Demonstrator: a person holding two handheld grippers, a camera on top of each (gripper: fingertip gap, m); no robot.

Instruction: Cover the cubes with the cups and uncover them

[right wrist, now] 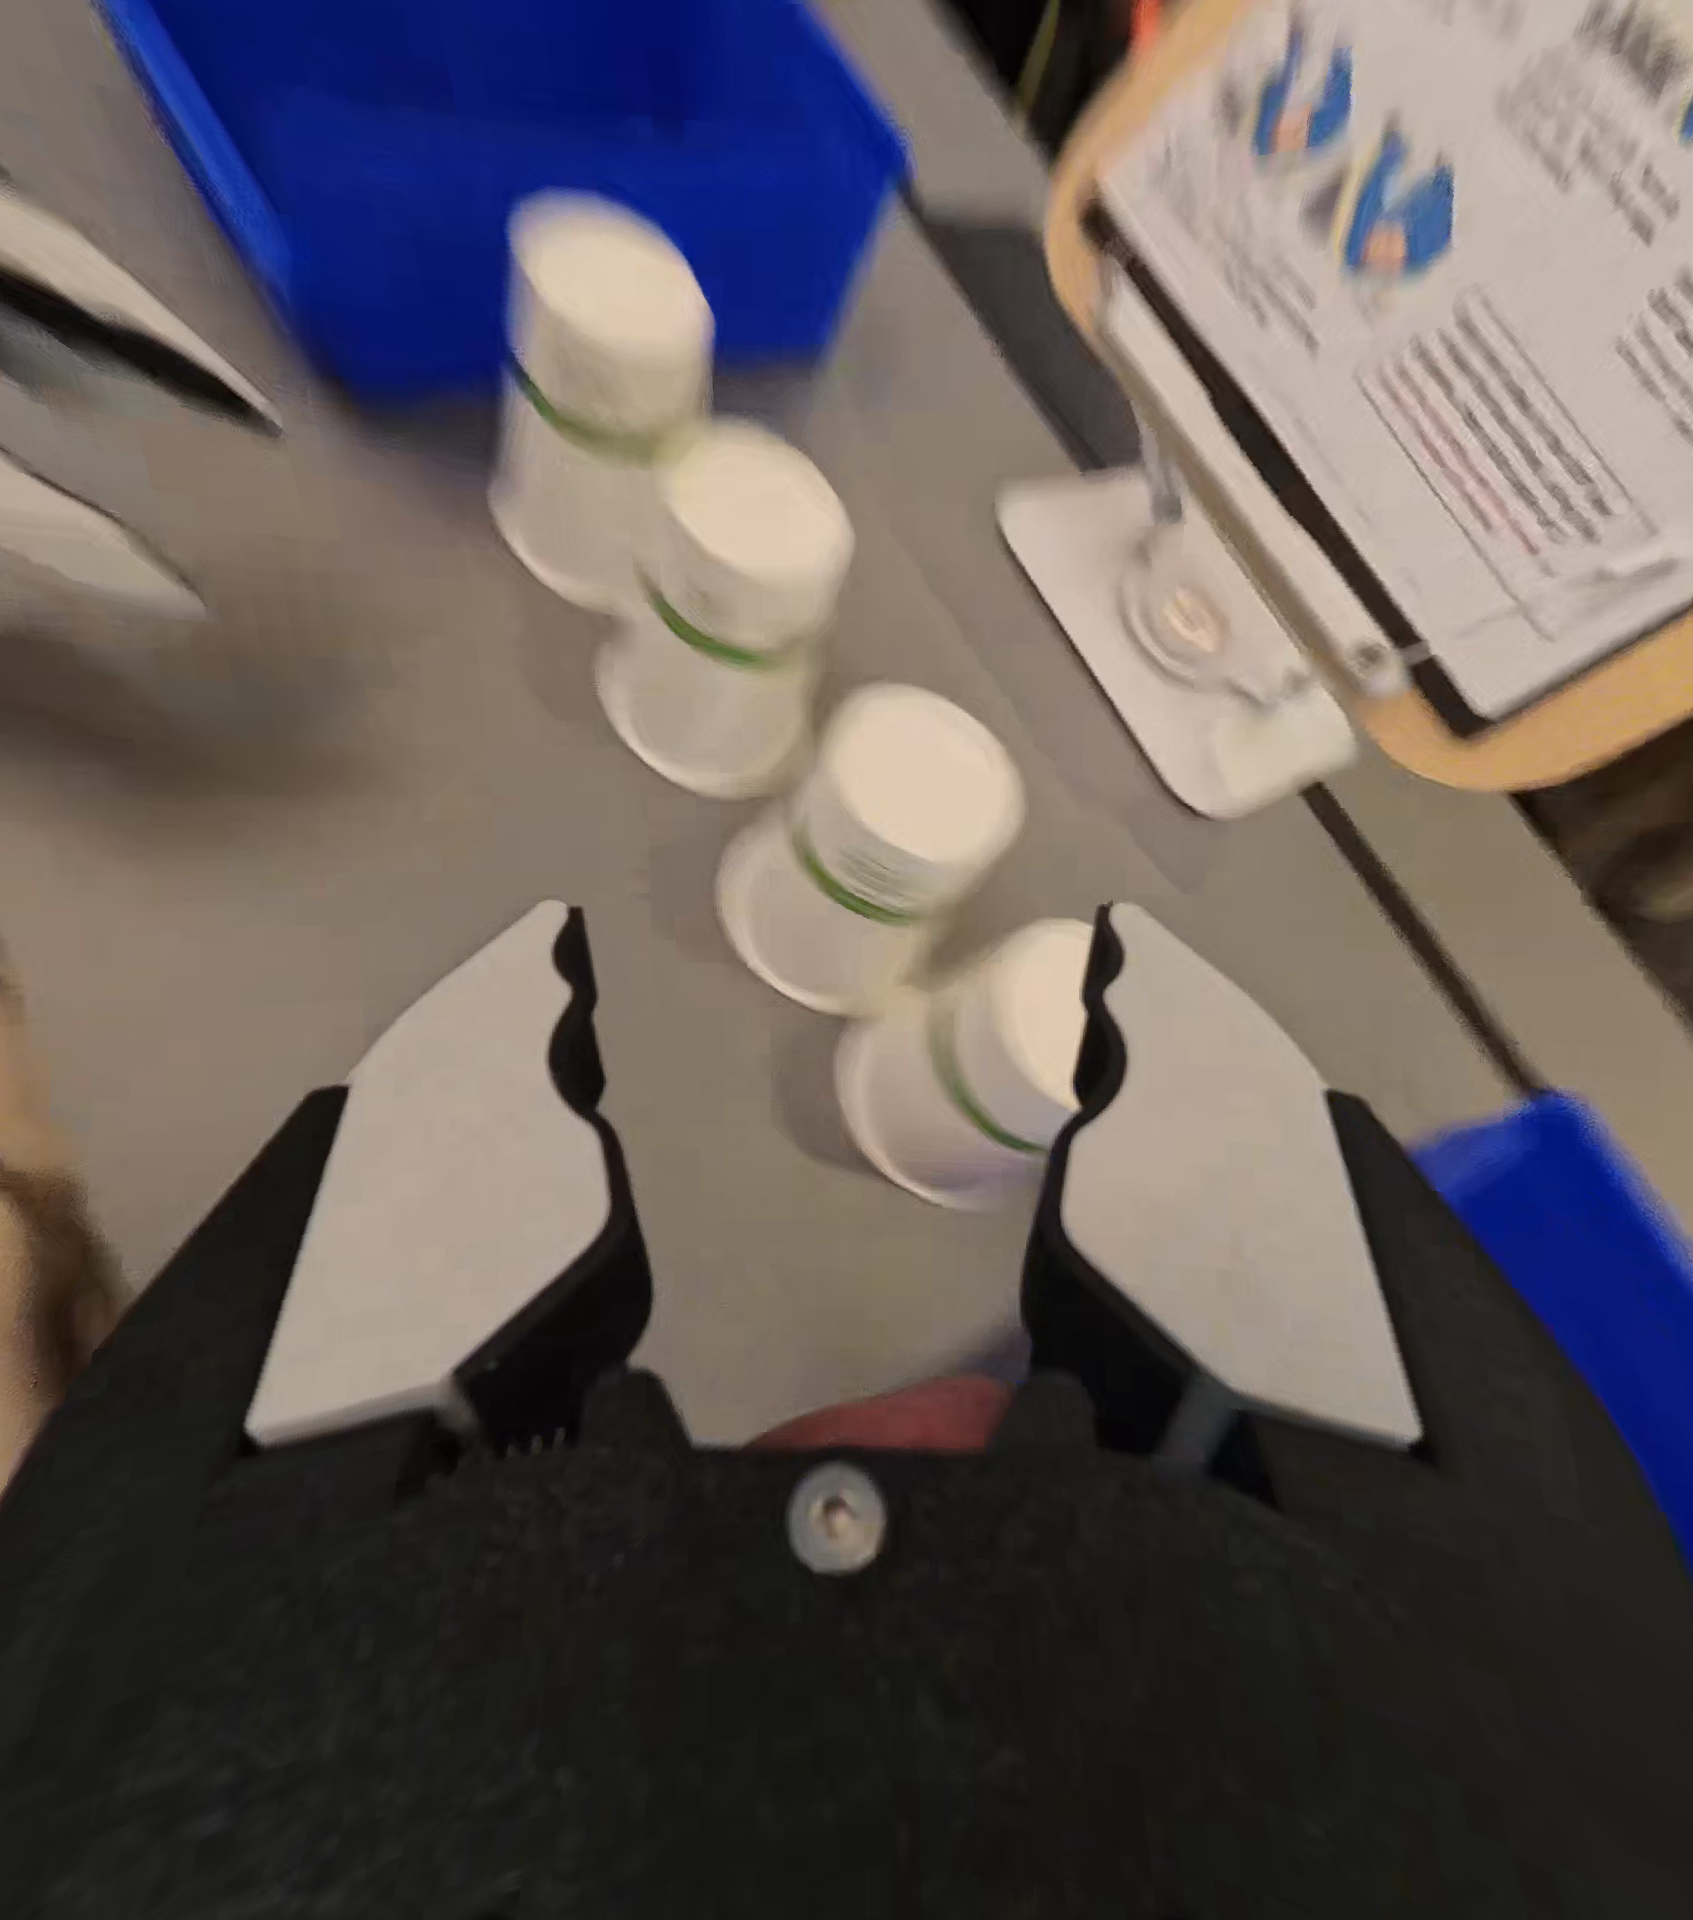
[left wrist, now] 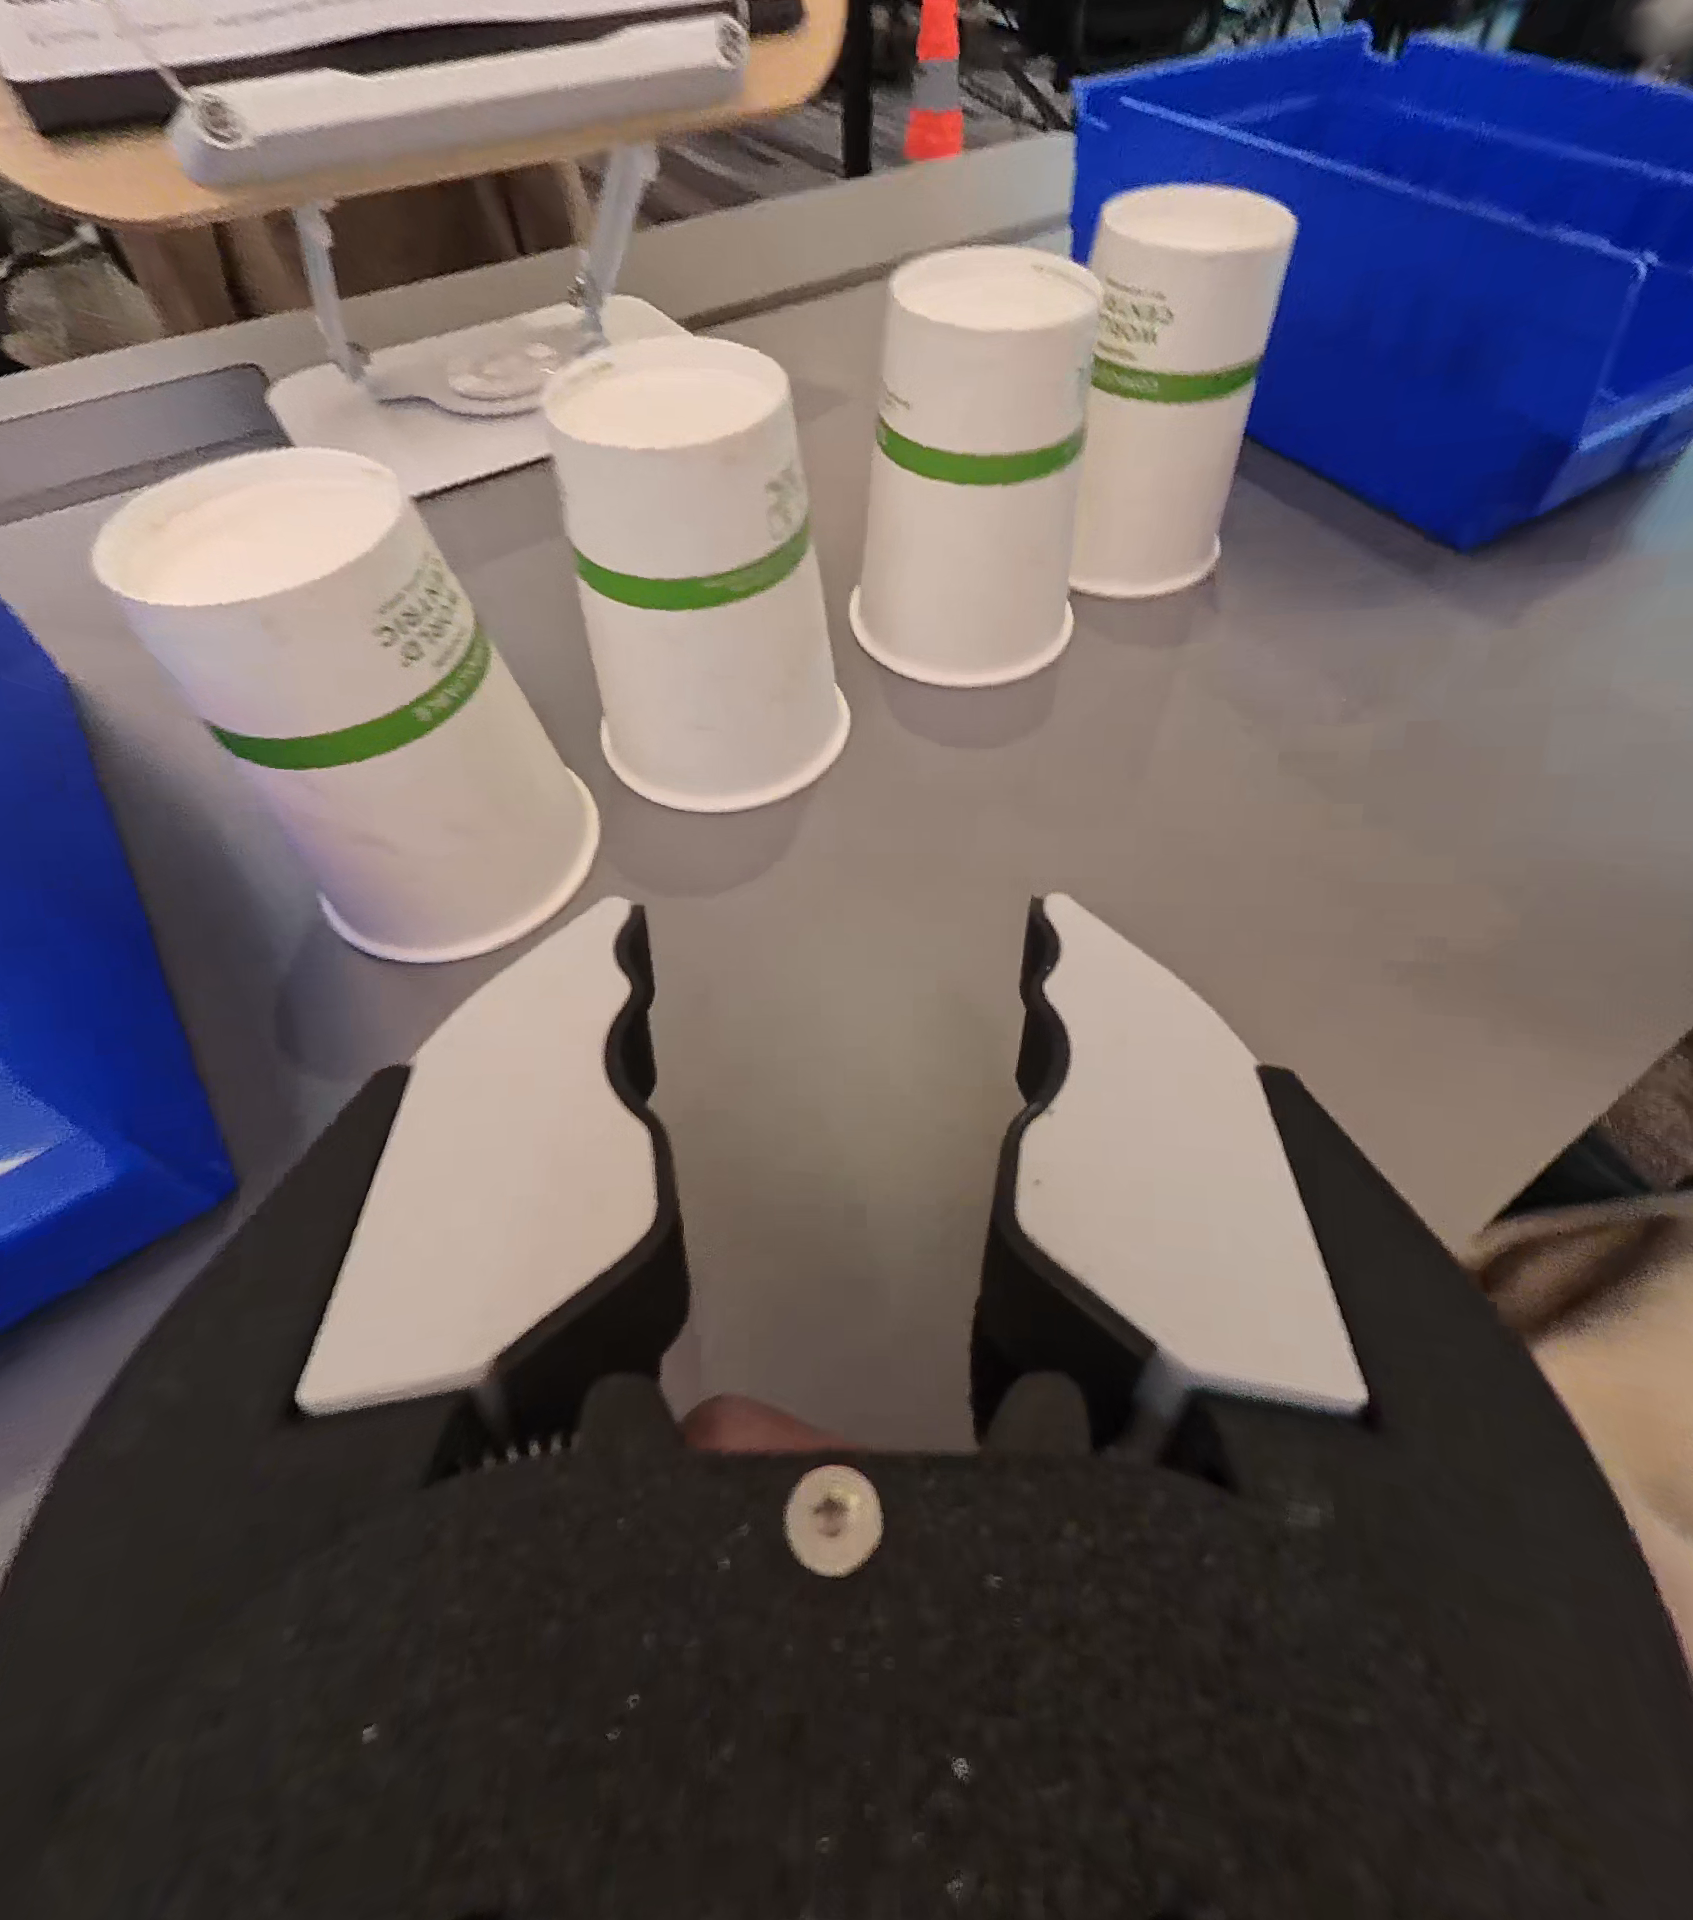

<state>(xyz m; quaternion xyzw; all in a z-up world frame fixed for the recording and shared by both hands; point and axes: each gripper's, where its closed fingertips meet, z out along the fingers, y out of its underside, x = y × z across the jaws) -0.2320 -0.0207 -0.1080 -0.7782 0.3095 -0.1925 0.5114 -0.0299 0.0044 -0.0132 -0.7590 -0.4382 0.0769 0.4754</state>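
So here's the setup: four white paper cups with green bands stand upside down in a row on the grey surface [left wrist: 1237, 831]; no cubes are visible anywhere, so my guess is they're sitting under the cups, but I can't actually tell. From the left wrist view the row runs from the nearest cup [left wrist: 343, 707], to the second cup [left wrist: 707, 582], the third cup [left wrist: 972, 478] and the far cup [left wrist: 1174, 395].

The left claw [left wrist: 834, 935] is spread wide and holds nothing, hovering over bare surface just short of the nearest cup; the right claw [right wrist: 837, 940] is also spread and empty, with the cup at its end of the row [right wrist: 967, 1091] showing just ahead of its right-hand finger.

What could go wrong, as I see it:
- these cups look light and thin; squeeze too hard and the wall probably crumples;
- they stand close together, so a wide-spread finger coming in could knock the neighbour over;
- lifting at a tilt might drag or flick whatever is underneath;
- the right wrist view is badly blurred, which suggests fast movement; rushing in like that makes a bump more likely.

Containers: one blue bin [left wrist: 1507, 312] sits beyond the far cup, and the part of its inside that shows looks empty; another blue bin [left wrist: 0, 935] sits on the other side, contents not visible.
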